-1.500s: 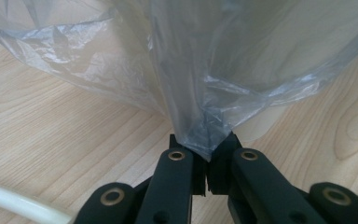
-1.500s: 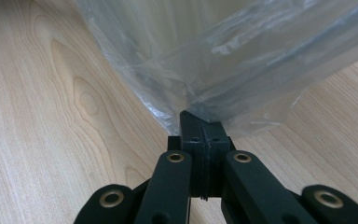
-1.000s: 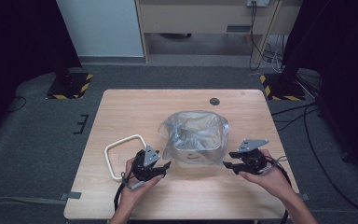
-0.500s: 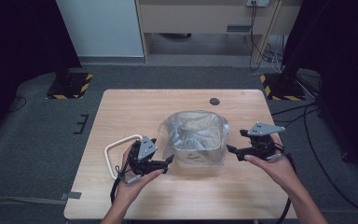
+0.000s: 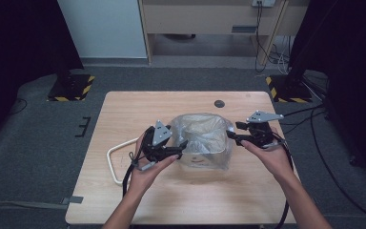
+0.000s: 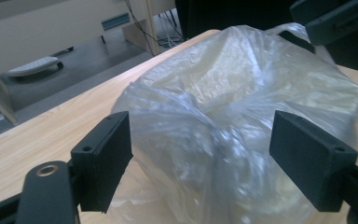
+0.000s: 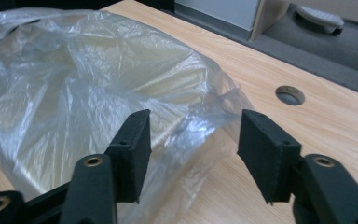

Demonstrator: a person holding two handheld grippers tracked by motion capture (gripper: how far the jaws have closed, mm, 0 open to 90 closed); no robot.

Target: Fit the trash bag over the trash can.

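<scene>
clear plastic bag [image 5: 204, 139] over a container, mid-bench [image 5: 138, 107], flanked by two hand-held grippers.
left hand-held gripper [image 5: 183, 148] at the bag's left side, jaws spread and just closing, film bulging between but unpinched; right hand-held gripper [image 5: 230, 134] at its right edge, likewise spread, just closing. risk: thin film slips or tears if caught unevenly; white cable loop [image 5: 116, 153] lay nearby.

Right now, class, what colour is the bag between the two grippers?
The plastic bag is clear and colourless, with a pale yellowish tint inside; the left gripper view shows it best.
</scene>
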